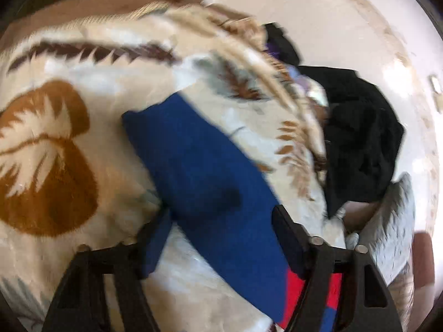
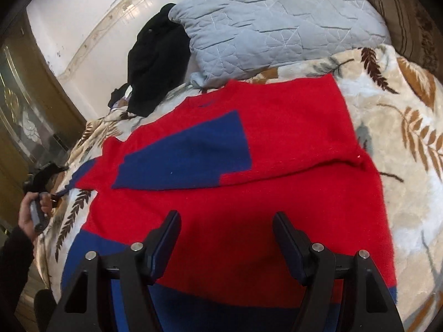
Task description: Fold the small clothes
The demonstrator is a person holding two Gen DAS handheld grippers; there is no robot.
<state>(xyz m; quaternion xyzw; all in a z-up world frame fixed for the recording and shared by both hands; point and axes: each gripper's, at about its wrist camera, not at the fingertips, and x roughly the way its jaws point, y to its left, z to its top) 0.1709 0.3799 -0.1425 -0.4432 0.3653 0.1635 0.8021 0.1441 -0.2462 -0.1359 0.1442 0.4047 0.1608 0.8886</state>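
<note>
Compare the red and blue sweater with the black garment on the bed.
The sweater is red with blue panels and spread mostly flat, one sleeve folded across its front; the black garment is a single dark colour and lies in a crumpled heap. The sweater lies mid-bed; the black garment sits beside the grey pillow. Both rest on the leaf-print blanket.

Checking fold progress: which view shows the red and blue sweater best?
Right wrist view: the sweater lies spread on the blanket, one sleeve folded across. Left wrist view shows only its blurred blue sleeve.

Red-and-blue sweater (image 2: 249, 193) lies flat; one blue-ended sleeve (image 2: 182, 157) folded across it.
</note>
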